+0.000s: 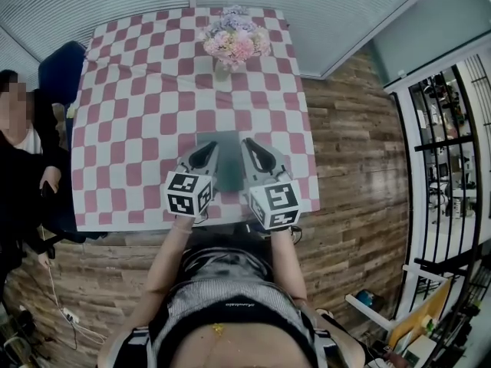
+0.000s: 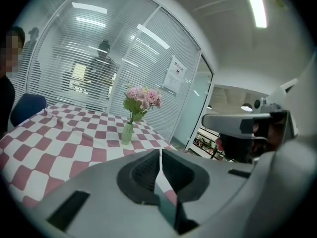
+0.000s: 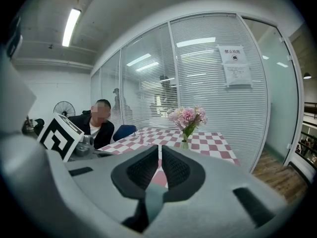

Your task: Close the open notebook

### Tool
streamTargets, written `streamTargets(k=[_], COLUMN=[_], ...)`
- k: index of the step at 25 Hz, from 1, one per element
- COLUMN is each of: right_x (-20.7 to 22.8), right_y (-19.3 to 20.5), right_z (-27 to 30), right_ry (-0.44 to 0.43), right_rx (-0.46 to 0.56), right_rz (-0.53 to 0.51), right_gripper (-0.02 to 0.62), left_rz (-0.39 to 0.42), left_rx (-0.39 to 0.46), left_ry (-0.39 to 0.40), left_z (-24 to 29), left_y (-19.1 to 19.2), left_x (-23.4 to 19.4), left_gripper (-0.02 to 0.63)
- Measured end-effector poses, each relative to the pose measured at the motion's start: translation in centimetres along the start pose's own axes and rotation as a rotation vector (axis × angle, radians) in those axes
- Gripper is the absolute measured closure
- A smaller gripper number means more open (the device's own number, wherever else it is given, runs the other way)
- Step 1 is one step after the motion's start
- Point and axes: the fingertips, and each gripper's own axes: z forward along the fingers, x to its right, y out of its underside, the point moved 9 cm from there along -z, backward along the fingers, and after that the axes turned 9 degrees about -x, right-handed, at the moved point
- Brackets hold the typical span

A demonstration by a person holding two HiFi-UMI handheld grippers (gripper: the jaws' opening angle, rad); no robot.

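With both pairs of jaws drawn together and nothing between them, the left gripper [image 1: 209, 150] and right gripper [image 1: 252, 148] hover over the near edge of the checked bench [image 1: 130, 129]. They flank the dark notebook [image 1: 225, 163], which lies flat between them as a single slab. It appears already closed, which would explain why neither tool grips it. Beyond the gripper tips a vase of pink flowers [image 1: 234, 41] stands at the far end, and a seated person [image 1: 27, 152] sits out past the left gripper.

Grey left claw [image 1: 214, 145] and right claw [image 1: 246, 141] bear black-white marker cubes [image 1: 189, 193].
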Motion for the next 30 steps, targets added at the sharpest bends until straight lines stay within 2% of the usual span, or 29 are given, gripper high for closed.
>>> streamTargets(k=[12, 18, 30], right_x=[-0.5, -1.0, -1.7], right_y=[-0.7, -1.1, -2.7], right_z=[0.7, 1.0, 1.0], right_ry=[-0.025, -0.042, -0.099], right_rx=[-0.001, 0.006, 0.089], right_rz=[-0.012, -0.018, -0.04], right_gripper=[0.597, 0.597, 0.598], left_rz=[0.025, 0.065, 0.107], left_rx=[0.057, 0.066, 0.151], left_ry=[-0.003, 0.005, 0.038], left_z=[-1.9, -2.6, -4.5], left_y=[-2.0, -2.8, -5.5], left_x=[0.3, 0.7, 1.4], left_gripper=[0.592, 0.592, 0.591])
